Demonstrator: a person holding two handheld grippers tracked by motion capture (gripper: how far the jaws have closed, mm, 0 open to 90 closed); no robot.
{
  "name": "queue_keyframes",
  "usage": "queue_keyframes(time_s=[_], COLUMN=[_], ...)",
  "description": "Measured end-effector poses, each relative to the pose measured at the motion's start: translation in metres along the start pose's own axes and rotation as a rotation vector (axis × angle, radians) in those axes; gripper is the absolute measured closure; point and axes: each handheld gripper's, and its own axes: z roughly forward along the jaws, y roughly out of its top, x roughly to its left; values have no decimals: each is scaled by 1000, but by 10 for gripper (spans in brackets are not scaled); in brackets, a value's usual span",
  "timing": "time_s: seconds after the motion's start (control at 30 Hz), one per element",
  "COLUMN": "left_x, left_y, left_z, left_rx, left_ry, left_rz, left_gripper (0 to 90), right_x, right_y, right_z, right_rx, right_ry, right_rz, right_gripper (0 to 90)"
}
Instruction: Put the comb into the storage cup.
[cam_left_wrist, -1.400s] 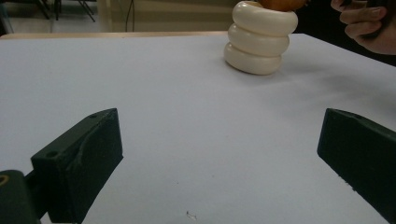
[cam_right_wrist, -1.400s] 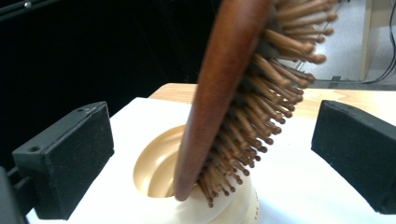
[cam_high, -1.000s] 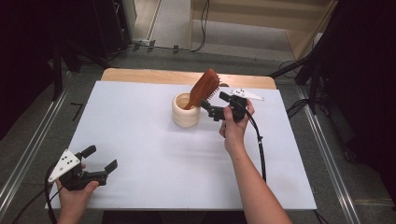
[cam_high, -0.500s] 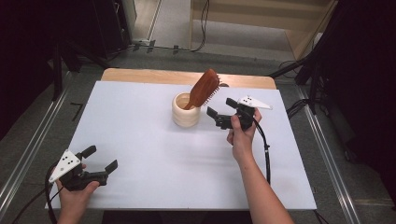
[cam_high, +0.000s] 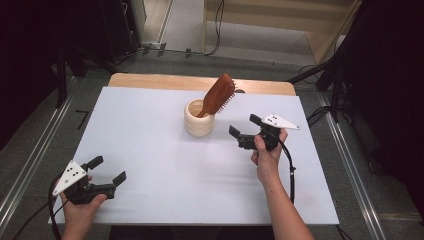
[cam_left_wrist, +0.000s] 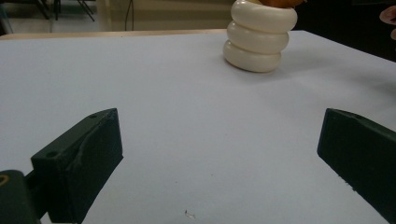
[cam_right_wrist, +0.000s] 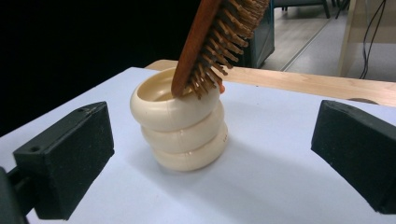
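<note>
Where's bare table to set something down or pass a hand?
Bare: the wide stretch between the left gripper and the cream holder, the strip left of the holder to the table edge, and the near middle. Tight: the gap between the holder with its hairbrush and the right gripper.

In the left gripper view, the left gripper (cam_left_wrist: 219, 158) hangs low over the white worktop (cam_left_wrist: 177, 116), its two black fingers (cam_left_wrist: 79, 163) spread wide apart with nothing between them. Well ahead, a cream ribbed cup (cam_left_wrist: 259, 36) stands upright on the worktop, its top cut off by the frame edge, where a sliver of orange-brown shows.
</note>
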Motion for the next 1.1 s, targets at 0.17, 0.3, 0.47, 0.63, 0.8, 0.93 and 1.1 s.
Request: queue_keyframes(time_s=[0.17, 0.3, 0.47, 0.63, 0.8, 0.93, 1.1], left_x=[0, 0, 0, 0, 0, 0, 0], left_y=[0, 0, 0, 0, 0, 0, 0], left_z=[0, 0, 0, 0, 0, 0, 0], left_rx=[3, 4, 4, 4, 3, 3, 2], left_ry=[1, 1, 1, 0, 0, -1, 0], left_rz=[3, 3, 3, 4, 4, 6, 4], left_gripper=[1, 1, 1, 1, 1, 1, 1], right_x=[-2, -4, -6, -5, -5, -6, -7], right_y=[-8, -15, -23, -29, -33, -37, -43], right_z=[-11, -20, -30, -39, -47, -54, -63], right_rx=[5, 13, 12, 19, 17, 19, 16], right_ry=[-9, -21, -27, -33, -41, -46, -59], right_rz=[-22, -43, -54, -75, -87, -97, -102], right_gripper=[0, 0, 0, 0, 0, 0, 0])
